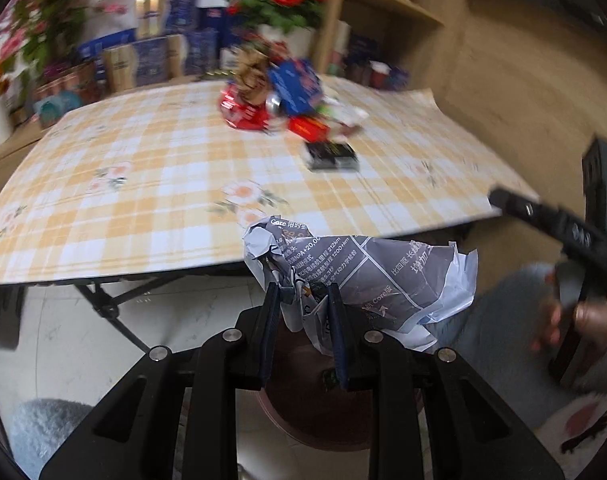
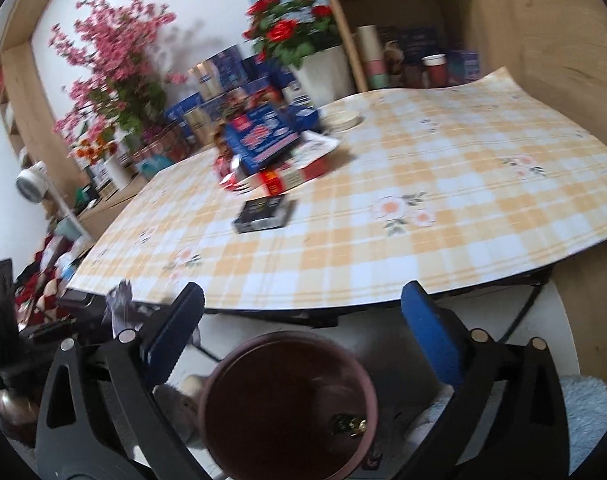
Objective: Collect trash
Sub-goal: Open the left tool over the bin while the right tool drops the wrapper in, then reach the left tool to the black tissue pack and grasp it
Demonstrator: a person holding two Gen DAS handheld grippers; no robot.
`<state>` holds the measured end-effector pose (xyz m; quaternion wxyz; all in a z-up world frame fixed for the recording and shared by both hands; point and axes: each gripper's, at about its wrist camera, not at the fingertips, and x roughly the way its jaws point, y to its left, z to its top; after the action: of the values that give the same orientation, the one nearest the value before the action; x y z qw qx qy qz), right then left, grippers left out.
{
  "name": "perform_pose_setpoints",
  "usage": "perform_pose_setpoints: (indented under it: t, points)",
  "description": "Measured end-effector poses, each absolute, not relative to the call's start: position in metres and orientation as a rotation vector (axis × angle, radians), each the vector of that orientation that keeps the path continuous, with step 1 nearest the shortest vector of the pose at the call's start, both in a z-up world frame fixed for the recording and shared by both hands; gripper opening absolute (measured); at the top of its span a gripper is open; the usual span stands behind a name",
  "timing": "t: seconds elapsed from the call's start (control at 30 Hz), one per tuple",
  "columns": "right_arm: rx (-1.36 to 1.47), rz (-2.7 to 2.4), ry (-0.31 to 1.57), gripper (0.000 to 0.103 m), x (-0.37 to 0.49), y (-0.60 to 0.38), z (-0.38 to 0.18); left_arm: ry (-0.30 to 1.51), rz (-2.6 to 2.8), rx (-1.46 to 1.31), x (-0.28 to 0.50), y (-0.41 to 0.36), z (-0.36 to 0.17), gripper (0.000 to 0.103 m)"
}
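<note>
Now crumpled paper (image 1: 359, 276) pinched in left claw (image 1: 305, 294) — above bin (image 1: 315, 412).

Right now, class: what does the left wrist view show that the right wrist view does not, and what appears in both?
Only the left wrist view shows the left gripper shut on the crumpled paper. Only the right wrist view shows the open right gripper and the pink blossoms. Both share the checked table, the black box and the brown bin below.

Our left tool (image 1: 303, 292) has its black fingers (image 1: 269, 320) pinched nearly together, level and pointing forward. Our right tool (image 2: 303, 300) holds its blue-padded fingers (image 2: 427, 328) spread wide, tilted downward.
</note>
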<state>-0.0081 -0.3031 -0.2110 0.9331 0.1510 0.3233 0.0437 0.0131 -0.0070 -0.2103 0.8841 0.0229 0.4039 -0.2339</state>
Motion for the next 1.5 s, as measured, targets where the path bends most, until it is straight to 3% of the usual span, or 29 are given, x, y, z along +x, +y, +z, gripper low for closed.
perform_pose_setpoints:
  t: [0.4, 0.43, 0.5, 0.7, 1.13, 1.5]
  points:
    - [0.304, 0.048, 0.746, 0.097, 0.007, -0.299, -0.240, 1.077, -0.553, -0.033, 0.039, -0.019, -0.270, 0.025]
    - [0.305, 0.049, 0.746, 0.097, 0.007, -0.299, -0.240, 1.080, -0.549, -0.043, 0.040, -0.017, -0.270, 0.027]
    - [0.309, 0.045, 0.750, 0.097, 0.008, -0.299, -0.241, 1.059, -0.553, -0.064, 0.039, -0.014, -0.268, 0.046]
    - [0.302, 0.038, 0.751, 0.097, 0.007, -0.297, -0.240, 1.014, -0.519, -0.079, 0.039, -0.010, -0.261, 0.068]
    - [0.292, 0.037, 0.749, 0.097, 0.006, -0.294, -0.239, 0.976, -0.469, -0.118, 0.041, 0.000, -0.254, 0.077]
    - [0.270, -0.098, 0.747, 0.097, 0.009, -0.302, -0.231, 0.912, -0.314, -0.126, 0.042, 0.018, -0.242, 0.091]
